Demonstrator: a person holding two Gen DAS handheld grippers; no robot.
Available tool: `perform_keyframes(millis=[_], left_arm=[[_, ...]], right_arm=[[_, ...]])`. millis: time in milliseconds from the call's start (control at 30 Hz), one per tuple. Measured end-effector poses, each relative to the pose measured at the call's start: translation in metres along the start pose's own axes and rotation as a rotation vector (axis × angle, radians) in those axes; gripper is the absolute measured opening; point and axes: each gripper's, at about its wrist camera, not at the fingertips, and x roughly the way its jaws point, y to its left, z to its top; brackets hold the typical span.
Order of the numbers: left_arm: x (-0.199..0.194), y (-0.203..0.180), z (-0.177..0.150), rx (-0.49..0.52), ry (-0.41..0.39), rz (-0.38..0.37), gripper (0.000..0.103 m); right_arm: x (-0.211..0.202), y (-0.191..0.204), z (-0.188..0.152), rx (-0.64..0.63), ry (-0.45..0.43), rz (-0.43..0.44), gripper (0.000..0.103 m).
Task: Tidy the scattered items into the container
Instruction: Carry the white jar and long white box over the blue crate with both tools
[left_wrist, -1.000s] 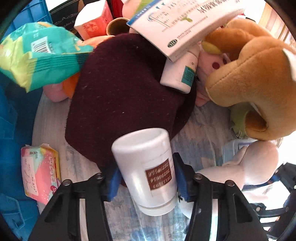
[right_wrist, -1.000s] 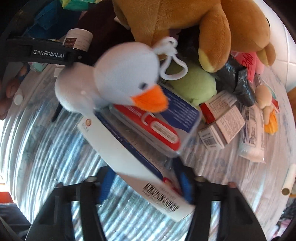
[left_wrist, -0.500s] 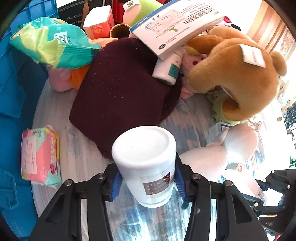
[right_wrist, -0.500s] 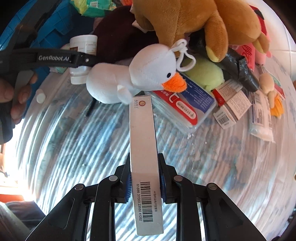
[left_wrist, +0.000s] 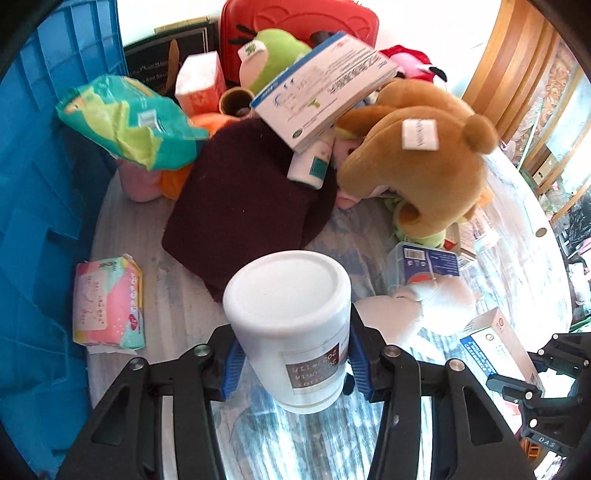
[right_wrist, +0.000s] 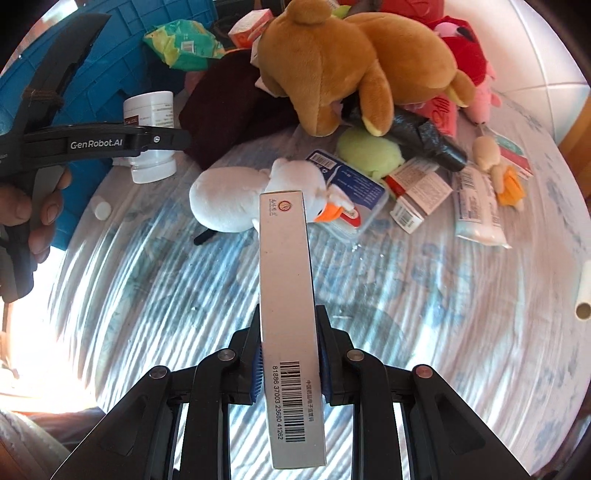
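Note:
My left gripper (left_wrist: 291, 363) is shut on a white plastic jar (left_wrist: 291, 321) with a brown label, held above the table; the same jar (right_wrist: 149, 122) shows in the right wrist view at the left, behind the left gripper's black arm. My right gripper (right_wrist: 290, 360) is shut on a long flat silver-white box (right_wrist: 288, 314) with a barcode, held edge-up over the table. The blue crate (left_wrist: 33, 206) stands at the left. A white plush duck (right_wrist: 255, 195) lies on the table just beyond the box.
A brown teddy bear (right_wrist: 347, 59), a maroon cloth (left_wrist: 243, 192), a green packet (left_wrist: 133, 125), a pink tissue pack (left_wrist: 107, 304), a blue-lidded case (right_wrist: 351, 184), small cartons (right_wrist: 421, 190) and a tube (right_wrist: 476, 206) crowd the round table. A person's hand (right_wrist: 33, 214) holds the left gripper.
Both grippers have risen from the table with their loads. The right gripper closed on the flat box and lifted it edge-up away from the duck. The jar now stands higher above the maroon cloth.

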Motion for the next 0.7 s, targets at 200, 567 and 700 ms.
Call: perform_keyframes(millis=[200,567,700], left_arm=[[-0.018,0.021,-0.009,0.019,-0.027,-0.002,0.047],[-0.072,0.002,0.012,0.104,-0.095,0.002,0.047],[-0.099,-0.006,0.021,0.117,-0.121,0.011,0.047]], right_arm=[[-0.02,-0.014,-0.004,0.032,-0.026,-0.022,0.023],[-0.083,-0.022,-0.01,0.126,-0.13,-0.077,0.023],[-0.113,-0.025,-0.007,0.161,-0.179,-0.089,0.023]])
